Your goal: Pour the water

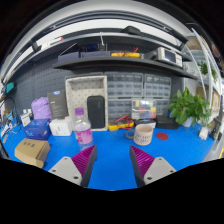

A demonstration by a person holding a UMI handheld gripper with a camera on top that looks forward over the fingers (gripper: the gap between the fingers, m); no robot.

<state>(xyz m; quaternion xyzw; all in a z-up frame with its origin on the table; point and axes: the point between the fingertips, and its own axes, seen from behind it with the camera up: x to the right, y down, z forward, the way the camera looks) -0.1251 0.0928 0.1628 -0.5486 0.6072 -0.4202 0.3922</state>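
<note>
A clear plastic water bottle [83, 130] with a pink label and white cap stands upright on the blue table [112, 165], beyond my left finger. A white cup [144, 133] with a dark band stands beyond my right finger, a little farther right. My gripper [112, 160] is open and empty. Its two magenta pads [84, 160] stand wide apart over bare blue table, short of both the bottle and the cup.
A cardboard box [32, 151] lies at the left. A purple bag [41, 108] and blue items stand behind it. A white framed panel [87, 102] and shelving line the back. A green plant [186, 106] stands at the right.
</note>
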